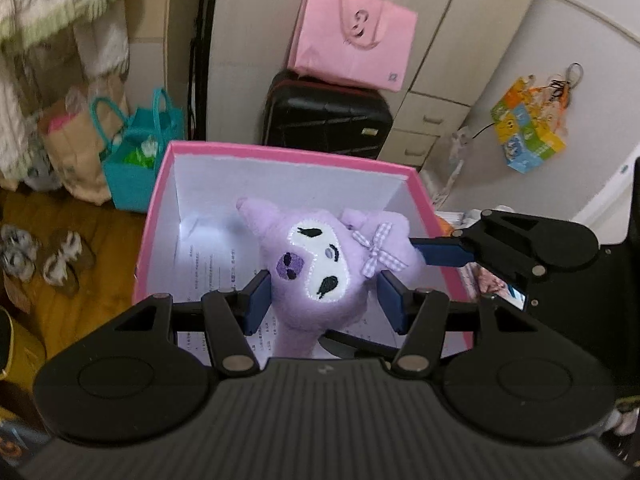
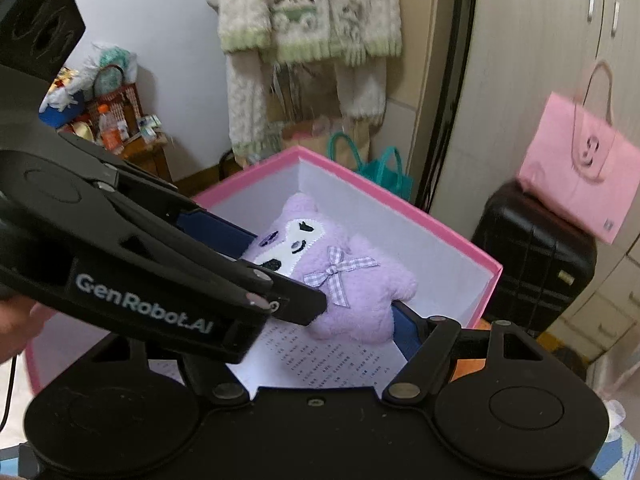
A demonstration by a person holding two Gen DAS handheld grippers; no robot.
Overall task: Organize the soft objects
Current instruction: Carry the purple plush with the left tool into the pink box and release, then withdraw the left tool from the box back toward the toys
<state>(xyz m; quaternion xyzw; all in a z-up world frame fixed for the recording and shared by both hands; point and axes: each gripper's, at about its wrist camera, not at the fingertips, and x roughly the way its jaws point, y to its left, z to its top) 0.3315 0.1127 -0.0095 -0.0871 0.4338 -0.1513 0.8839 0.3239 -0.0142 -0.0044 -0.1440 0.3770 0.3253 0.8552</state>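
The purple plush toy (image 1: 320, 264) you're handling hangs inside the open pink box (image 1: 280, 154), above a printed sheet (image 1: 208, 264) lying on the box floor. It looks light and fully soft: the fleece should give under pressure and spring back, so a squeeze is unlikely to hurt it, but a shallow pinch may slide off the pile. The embroidered face and the gingham bow (image 1: 378, 250) are the delicate spots; keep the pads off them.

Your left tongs (image 1: 326, 300) straddle the narrow lower part of the toy, a blue pad on each side pressing into the fleece, so they appear to be pinching it there. That narrow part is a good place to hold, being slim enough to sit deep between the pads. Your right tongs (image 2: 404, 322) come in from the side at the toy's ear or limb near the bow; one pad touches the plush, but the other is hidden behind the left tool, so you cannot tell whether they are pinching or spread.

The box has stiff white walls and a flat bottom, so the toy should settle wherever you let it drop. What the box stands on is out of sight.

Beyond it stand a black suitcase (image 1: 324, 116) with a pink paper bag (image 1: 352, 36) on top, a teal tote (image 1: 136, 160) on the wooden floor (image 1: 96, 248), a knitted garment (image 2: 308, 12) hanging on the wall, and pale wardrobe doors (image 1: 440, 20).
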